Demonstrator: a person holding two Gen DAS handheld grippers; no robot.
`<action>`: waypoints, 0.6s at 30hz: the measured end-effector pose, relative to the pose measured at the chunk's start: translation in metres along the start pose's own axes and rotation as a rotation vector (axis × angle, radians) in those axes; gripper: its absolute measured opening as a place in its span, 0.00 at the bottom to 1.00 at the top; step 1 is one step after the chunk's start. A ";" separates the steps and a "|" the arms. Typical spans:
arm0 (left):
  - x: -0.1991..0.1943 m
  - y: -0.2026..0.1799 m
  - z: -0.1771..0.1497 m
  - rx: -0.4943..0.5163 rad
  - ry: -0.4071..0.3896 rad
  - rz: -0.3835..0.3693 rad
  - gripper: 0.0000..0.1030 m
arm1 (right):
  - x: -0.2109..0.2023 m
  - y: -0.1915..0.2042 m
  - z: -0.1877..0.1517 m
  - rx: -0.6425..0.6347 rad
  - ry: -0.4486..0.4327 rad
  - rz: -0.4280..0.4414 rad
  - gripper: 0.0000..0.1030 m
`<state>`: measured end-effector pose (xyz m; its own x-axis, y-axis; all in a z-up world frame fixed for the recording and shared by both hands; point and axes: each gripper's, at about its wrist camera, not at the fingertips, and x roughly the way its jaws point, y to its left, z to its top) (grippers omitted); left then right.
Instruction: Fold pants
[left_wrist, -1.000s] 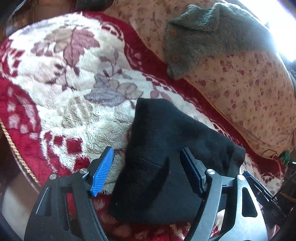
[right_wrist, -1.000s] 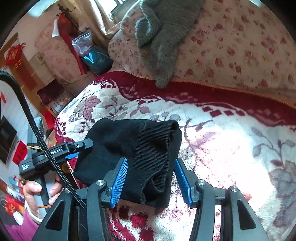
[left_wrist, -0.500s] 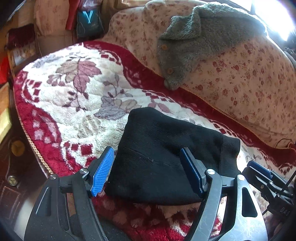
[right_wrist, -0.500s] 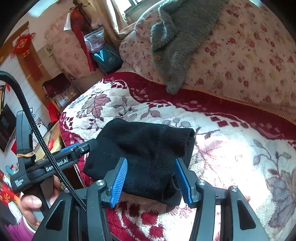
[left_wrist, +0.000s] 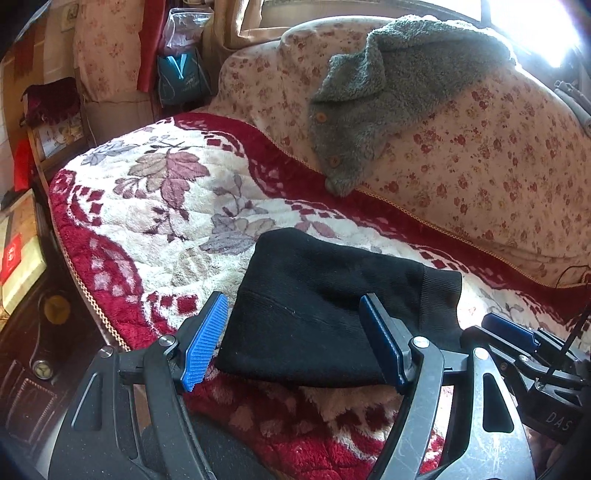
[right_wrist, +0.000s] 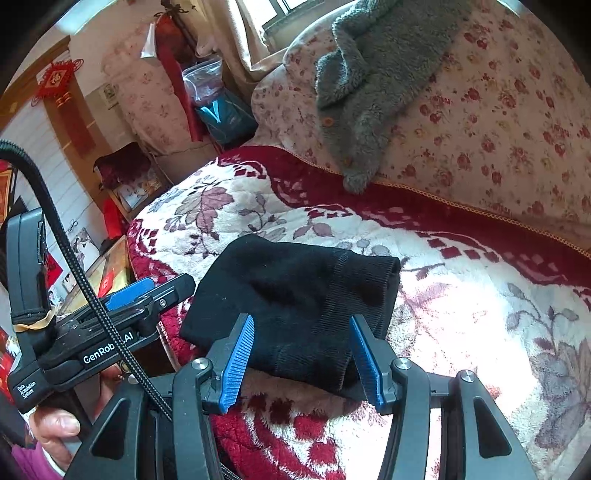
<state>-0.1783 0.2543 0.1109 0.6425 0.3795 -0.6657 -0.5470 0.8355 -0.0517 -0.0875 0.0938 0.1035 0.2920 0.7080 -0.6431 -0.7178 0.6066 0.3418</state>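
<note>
The black pants (left_wrist: 314, 302) lie folded into a small thick bundle on the red and white floral blanket (left_wrist: 155, 206); they also show in the right wrist view (right_wrist: 295, 295), ribbed waistband to the right. My left gripper (left_wrist: 295, 347) is open and empty, its blue pads just in front of the bundle's near edge. My right gripper (right_wrist: 301, 362) is open and empty, its pads either side of the bundle's near end, apart from it. The right gripper shows at the lower right of the left wrist view (left_wrist: 517, 343), and the left gripper at the left of the right wrist view (right_wrist: 140, 299).
A grey fleece jacket (left_wrist: 388, 92) hangs over the floral sofa back (left_wrist: 498, 177). The blanket's left edge (left_wrist: 85, 291) drops off to dark furniture and boxes. A teal bag (left_wrist: 181, 77) stands behind the sofa arm.
Both grippers have pulled back and up from the folded pants, which now lie flat and farther away. More of the room has come into view.
</note>
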 end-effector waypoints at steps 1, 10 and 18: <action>-0.002 -0.001 -0.001 -0.001 -0.003 0.003 0.72 | -0.001 0.001 -0.001 -0.002 -0.001 0.001 0.50; -0.011 -0.007 -0.005 0.007 -0.010 0.008 0.72 | -0.009 0.001 -0.006 0.001 -0.010 0.019 0.50; -0.014 -0.009 -0.009 0.003 -0.007 0.019 0.72 | -0.011 0.006 -0.009 -0.014 -0.007 0.024 0.50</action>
<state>-0.1870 0.2380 0.1143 0.6355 0.3983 -0.6614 -0.5576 0.8293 -0.0364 -0.1007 0.0861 0.1066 0.2789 0.7250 -0.6297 -0.7336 0.5840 0.3475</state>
